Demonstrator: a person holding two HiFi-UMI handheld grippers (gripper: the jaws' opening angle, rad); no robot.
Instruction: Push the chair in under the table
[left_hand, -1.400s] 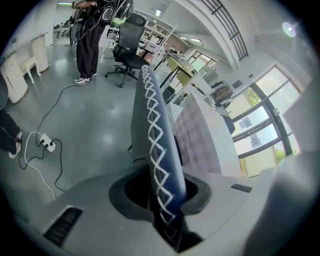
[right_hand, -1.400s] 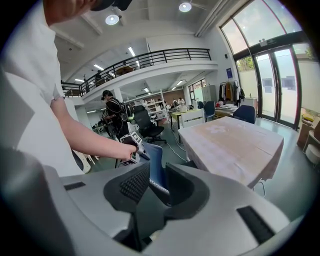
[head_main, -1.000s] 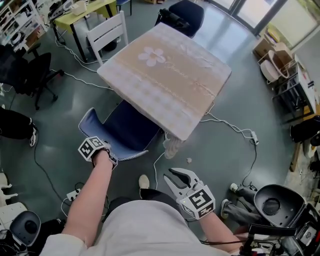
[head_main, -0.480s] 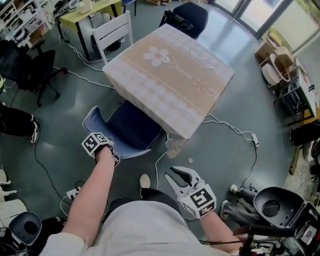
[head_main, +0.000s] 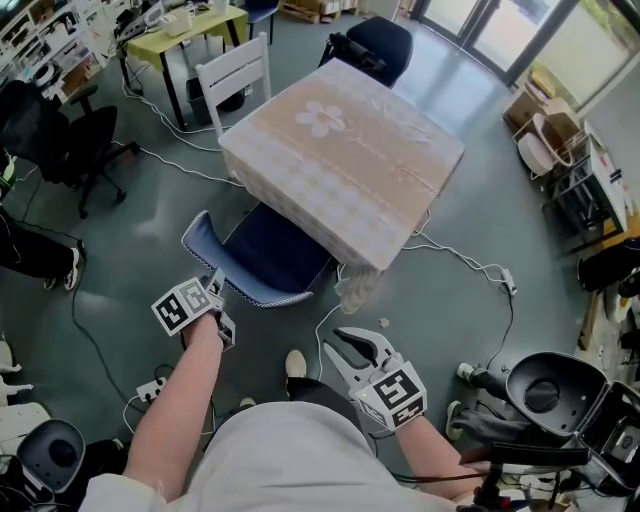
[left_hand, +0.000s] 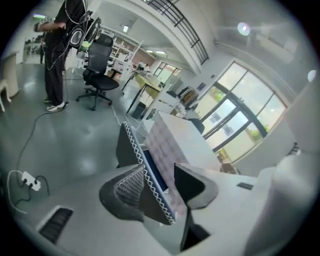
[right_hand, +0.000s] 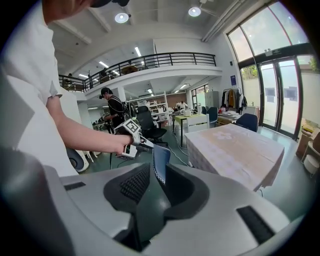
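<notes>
A blue chair with white zigzag trim stands at the near-left side of the square table, which wears a beige cloth; its seat is partly under the tabletop. My left gripper hovers just off the chair's back rim, jaws opening. In the left gripper view the trimmed rim lies in the gap of the left gripper, but the pads do not press it. My right gripper stands open and empty near my body. In the right gripper view, the right gripper looks toward the chair back.
Cables trail over the grey floor, with a power strip near my left. Behind the table stand a white chair, a yellow-green desk and a dark chair. A black office chair is at left. A person stands far off.
My left gripper has opened, let go of the chair's back rim and lifted up from it. The right gripper shifted slightly and stays open.
</notes>
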